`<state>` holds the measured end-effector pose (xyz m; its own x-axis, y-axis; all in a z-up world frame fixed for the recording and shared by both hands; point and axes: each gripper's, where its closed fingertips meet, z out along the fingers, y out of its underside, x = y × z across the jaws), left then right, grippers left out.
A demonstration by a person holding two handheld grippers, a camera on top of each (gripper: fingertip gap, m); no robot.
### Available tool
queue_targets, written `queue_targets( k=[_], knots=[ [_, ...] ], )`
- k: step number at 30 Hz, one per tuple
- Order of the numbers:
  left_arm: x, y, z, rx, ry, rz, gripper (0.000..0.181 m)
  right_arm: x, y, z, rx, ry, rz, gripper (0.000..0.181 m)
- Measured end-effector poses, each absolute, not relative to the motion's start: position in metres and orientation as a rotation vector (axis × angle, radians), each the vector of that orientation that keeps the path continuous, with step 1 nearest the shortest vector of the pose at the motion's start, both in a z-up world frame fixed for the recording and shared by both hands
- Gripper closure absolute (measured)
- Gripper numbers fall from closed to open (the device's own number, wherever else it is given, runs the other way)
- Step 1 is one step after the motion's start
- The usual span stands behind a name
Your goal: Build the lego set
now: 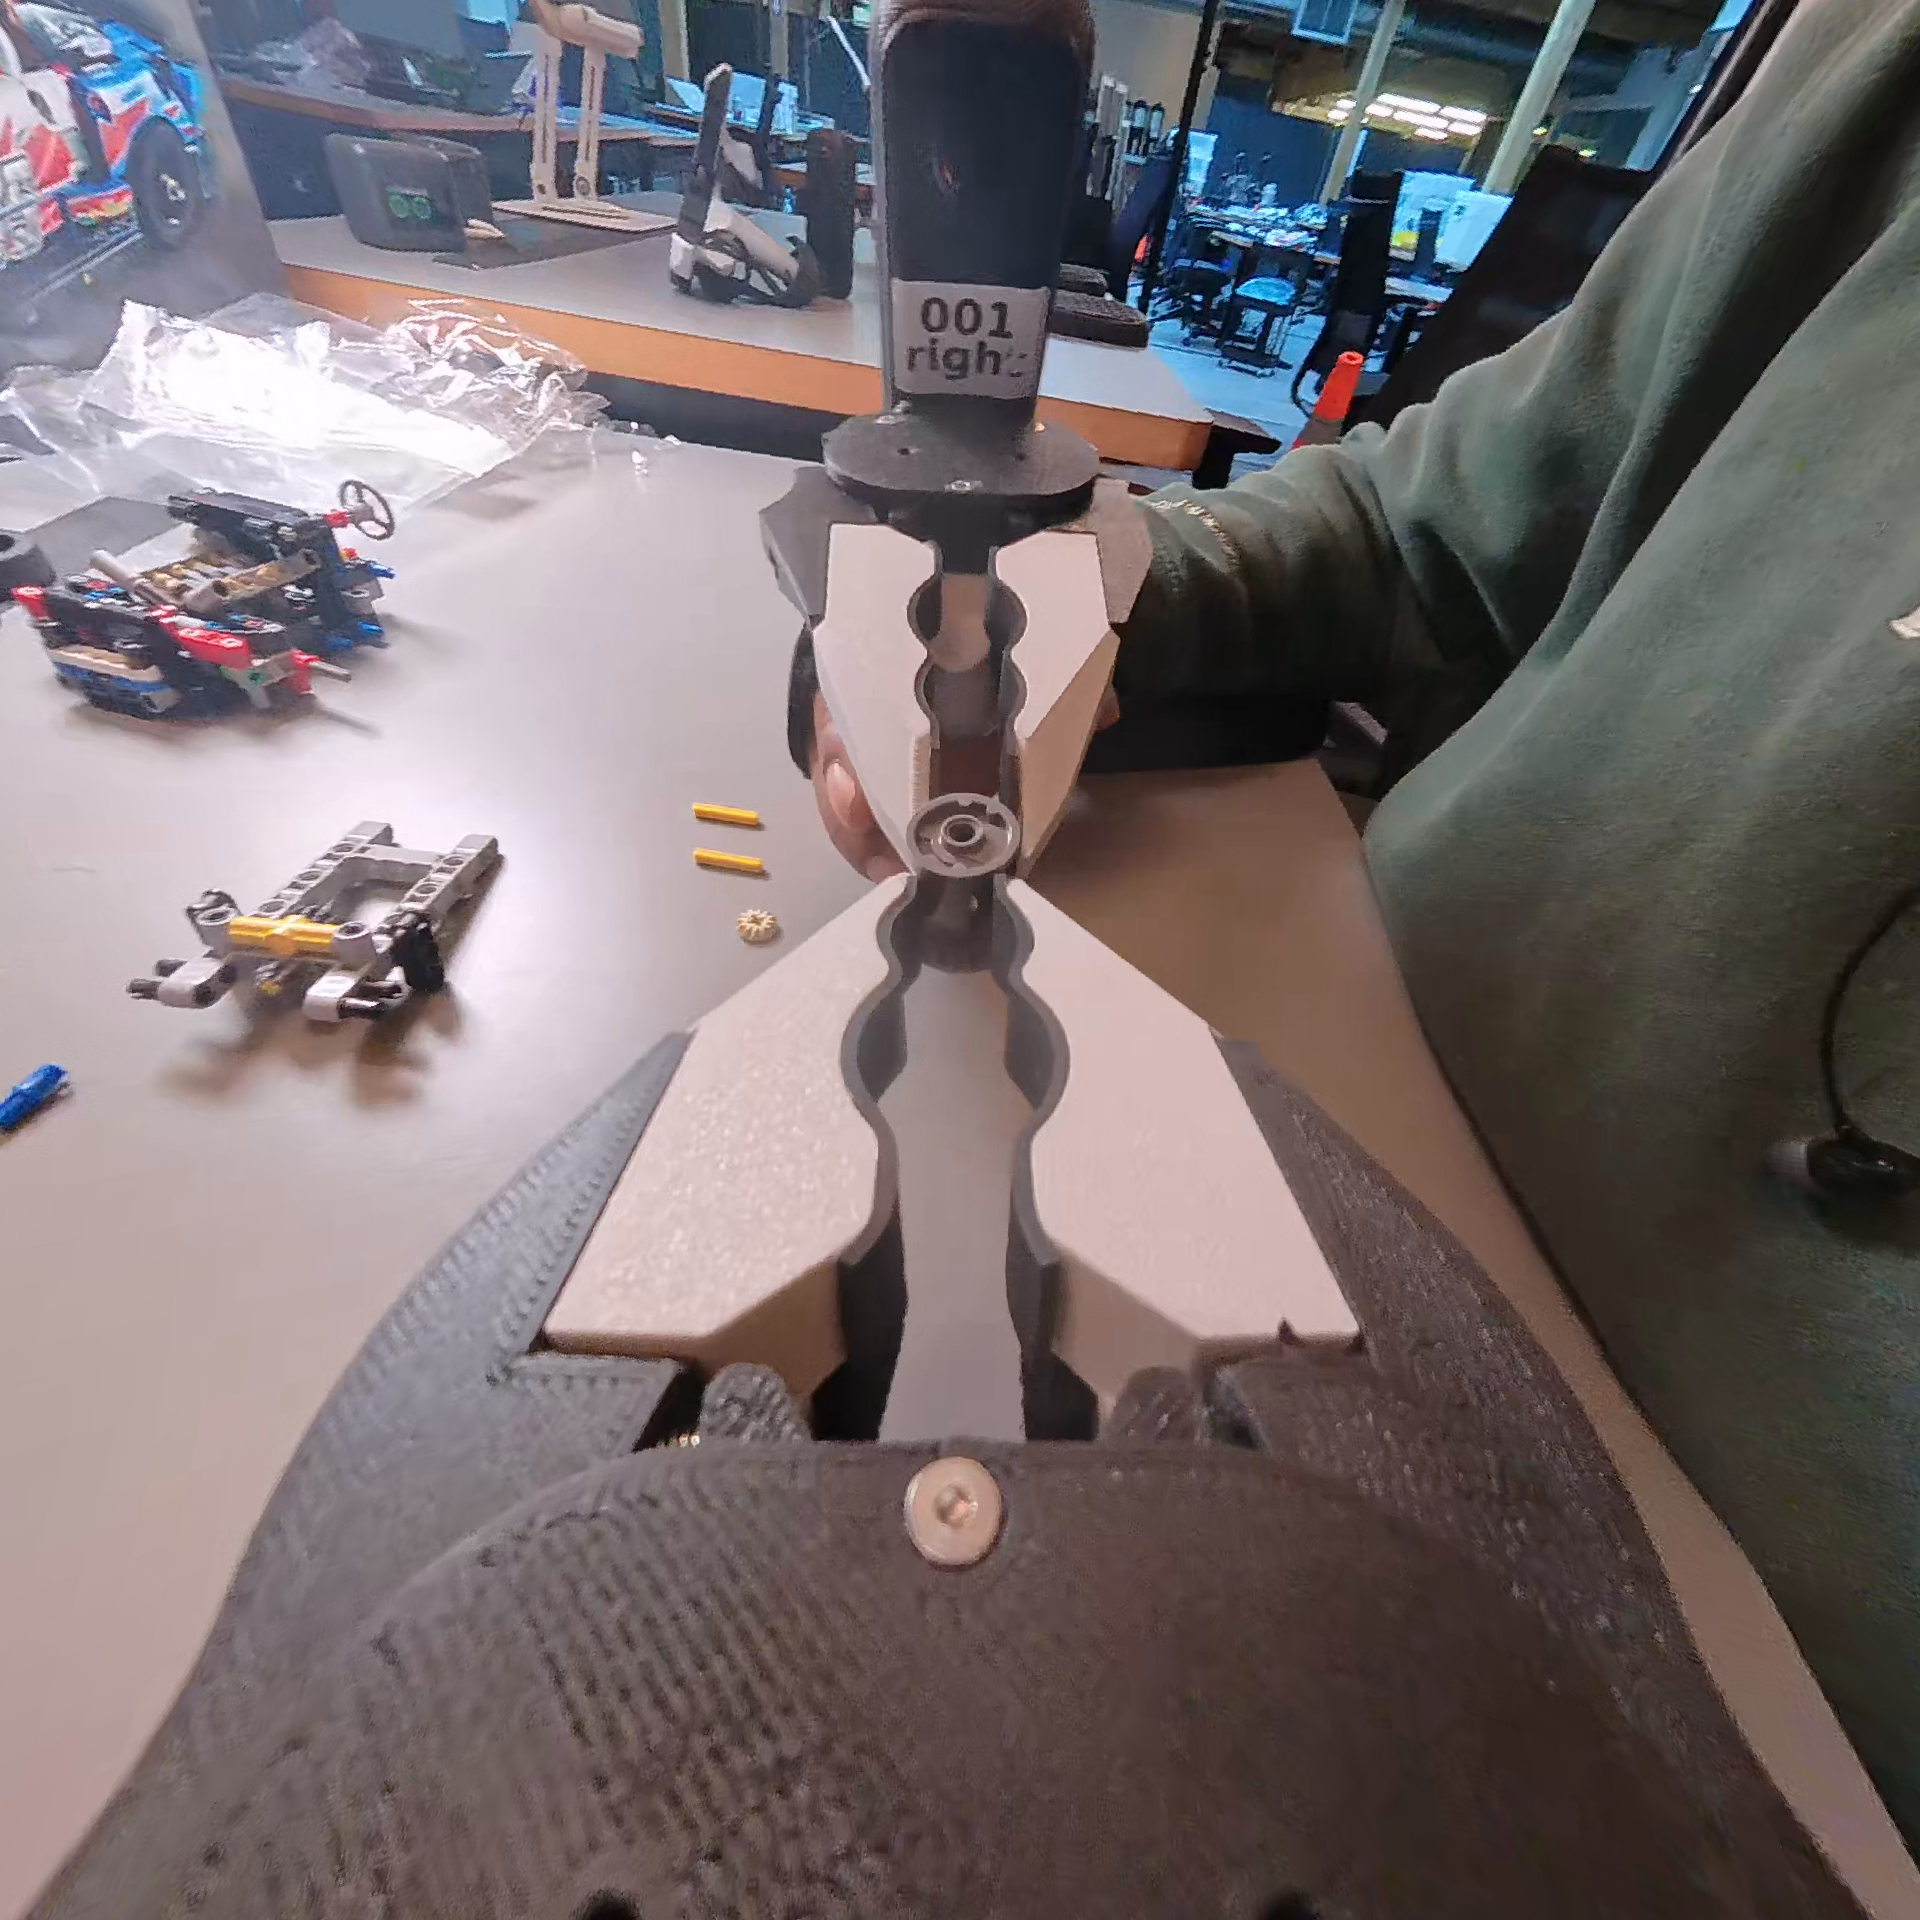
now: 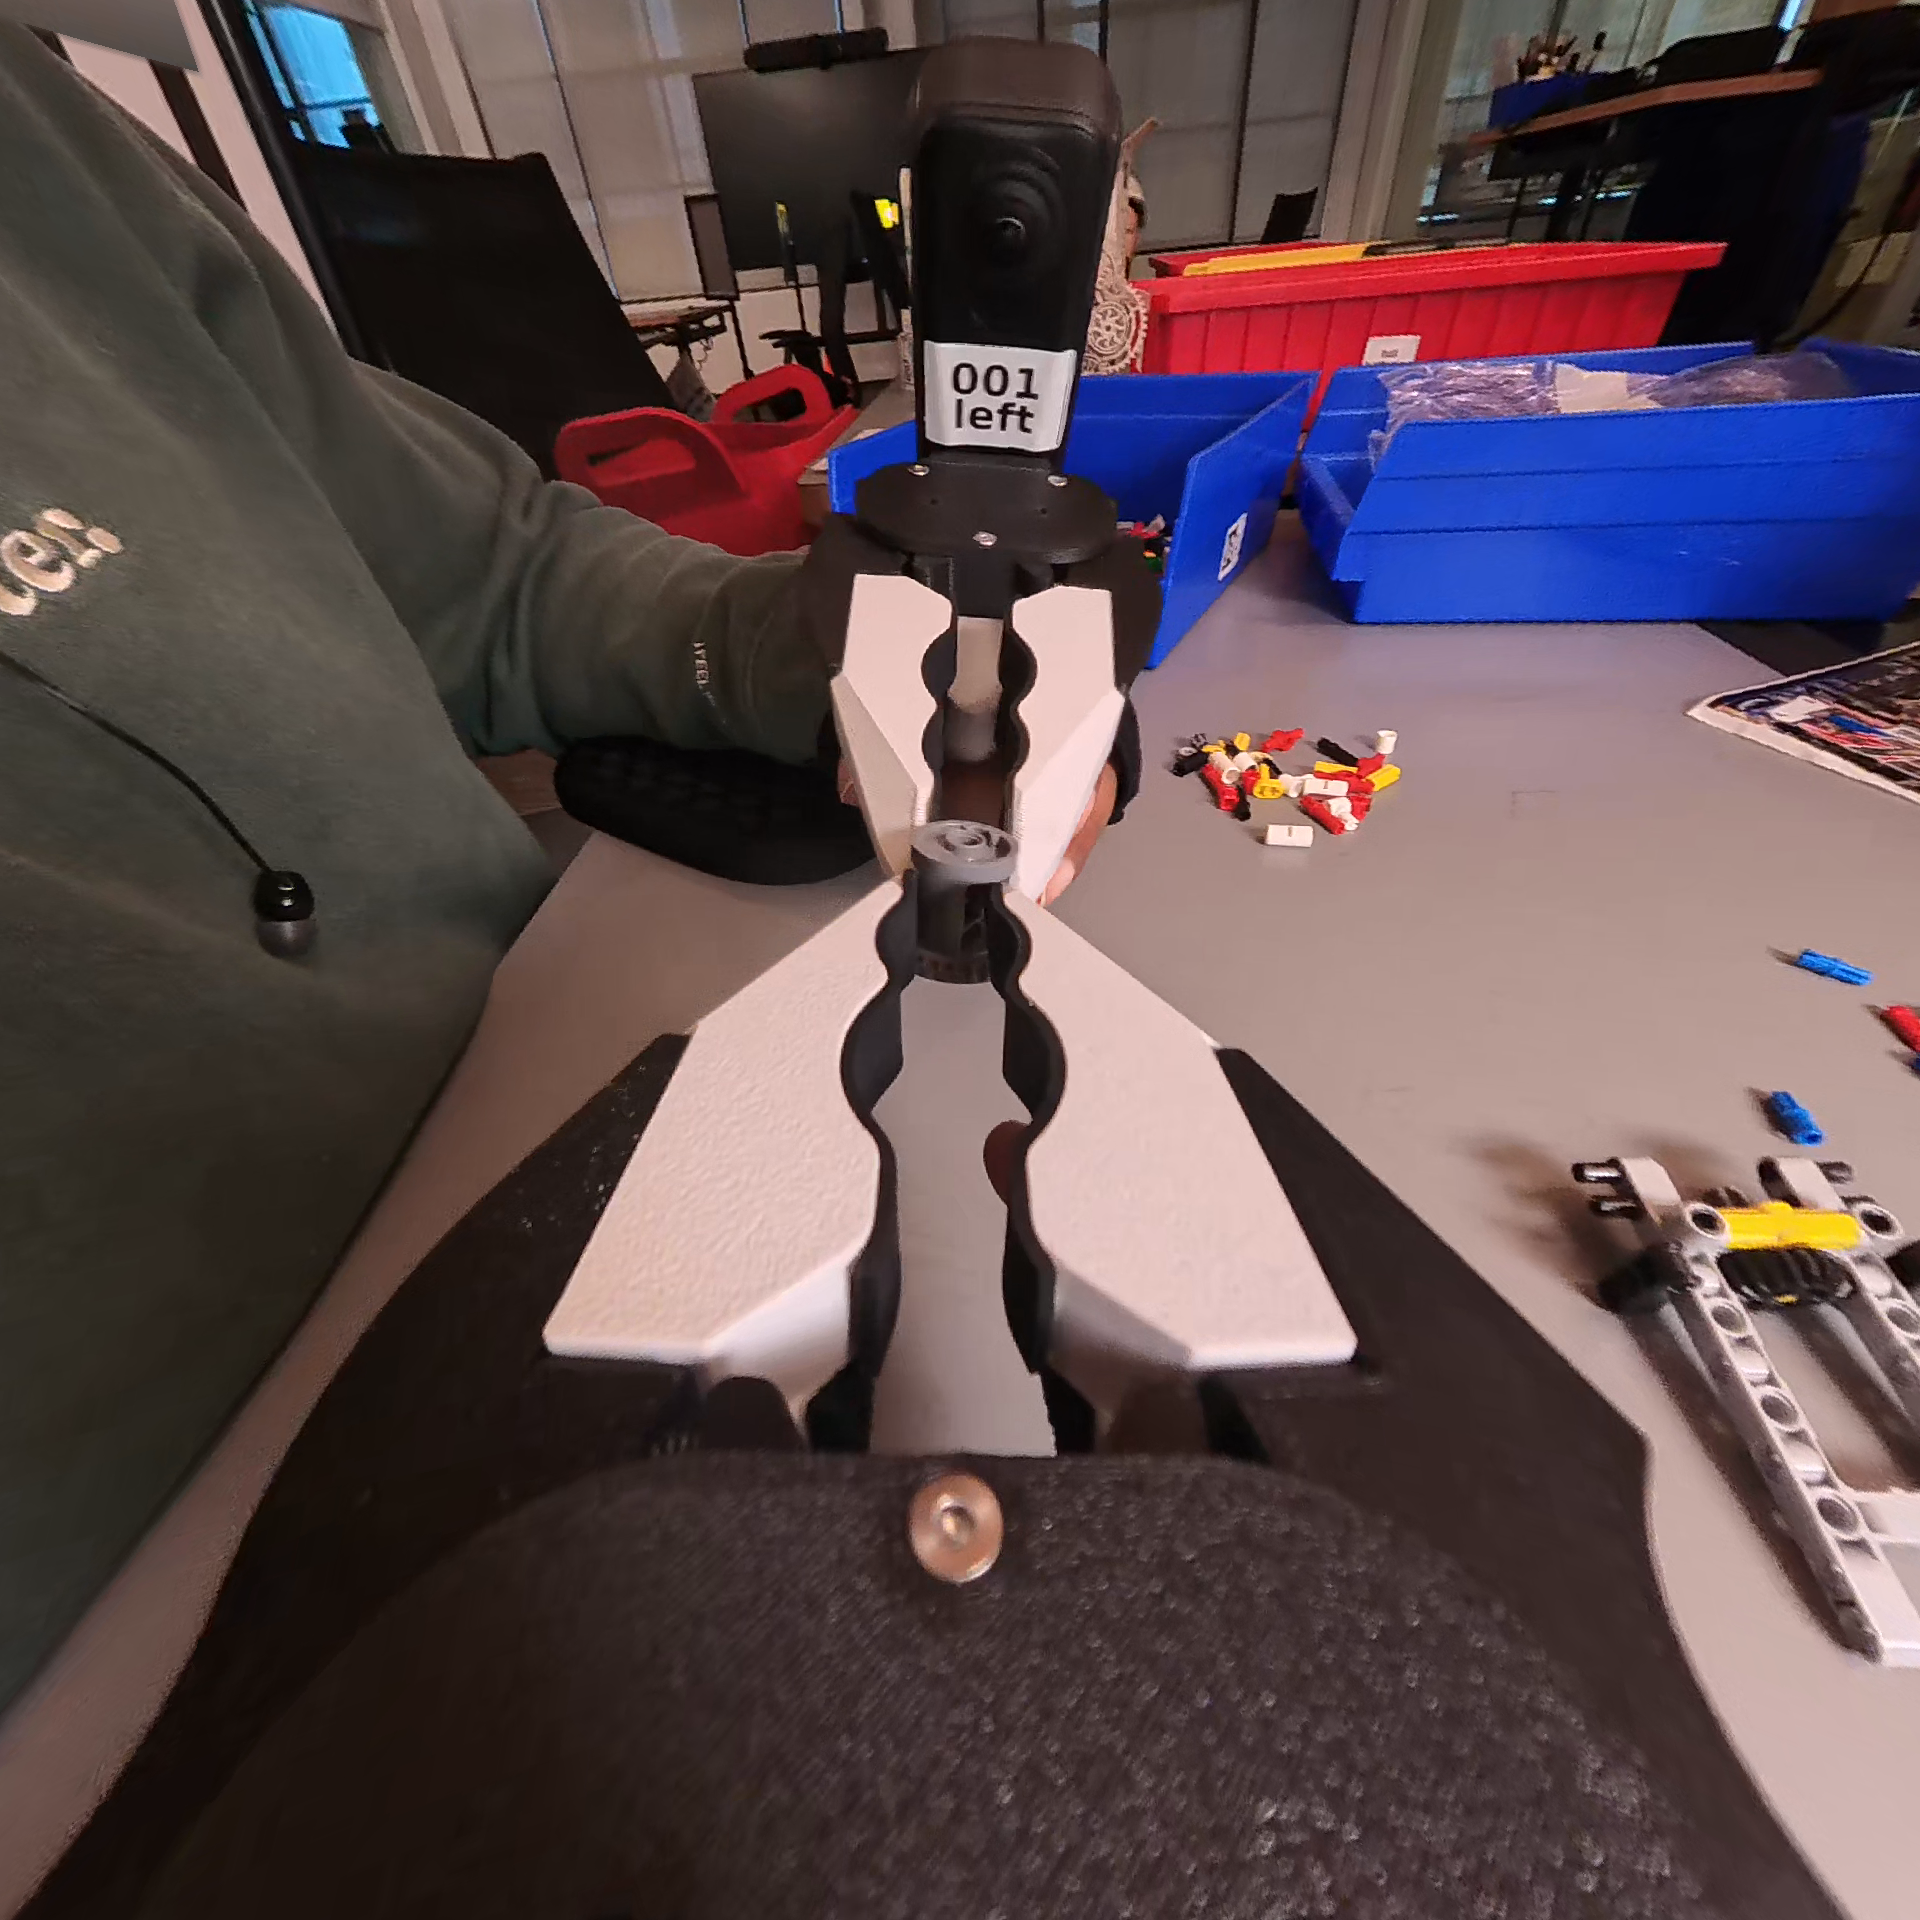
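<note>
The left gripper (image 1: 957, 928) and right gripper (image 2: 954, 928) face each other tip to tip above the worktop. Both have their fingers (image 1: 727, 1122) closed narrowly on one small grey round piece (image 1: 961, 834) between them.

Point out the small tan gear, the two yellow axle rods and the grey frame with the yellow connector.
tan gear (image 1: 757, 925): left wrist view, its toothed face.
yellow axle rods (image 1: 726, 815): left wrist view, middle of the farther rod.
grey frame (image 1: 421, 865): left wrist view, on its far cross beam.
</note>
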<state>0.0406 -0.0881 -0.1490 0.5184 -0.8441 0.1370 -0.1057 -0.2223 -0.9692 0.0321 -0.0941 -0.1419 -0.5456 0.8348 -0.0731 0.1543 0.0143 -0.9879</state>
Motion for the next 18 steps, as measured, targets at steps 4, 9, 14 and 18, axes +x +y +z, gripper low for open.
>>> queue_targets(
  k=[4,9,14,18],
  knots=[
    [0.033,-0.081,-0.15,-1.677,0.798,-0.764,0.172,0.028,-0.084,-0.143,-1.049,-1.703,1.499,0.167],
    [0.005,-0.061,-0.163,-1.771,0.721,-0.542,0.175,0.025,-0.061,-0.138,-1.112,-1.604,1.418,0.161],
    [-0.028,-0.046,-0.196,-1.977,0.63,-0.386,0.175,0.024,-0.048,-0.137,-1.14,-1.559,1.359,0.161],
    [-0.031,-0.047,-0.218,-2.088,0.641,-0.371,0.175,0.024,-0.046,-0.139,-1.15,-1.558,1.329,0.162]
  ],
)
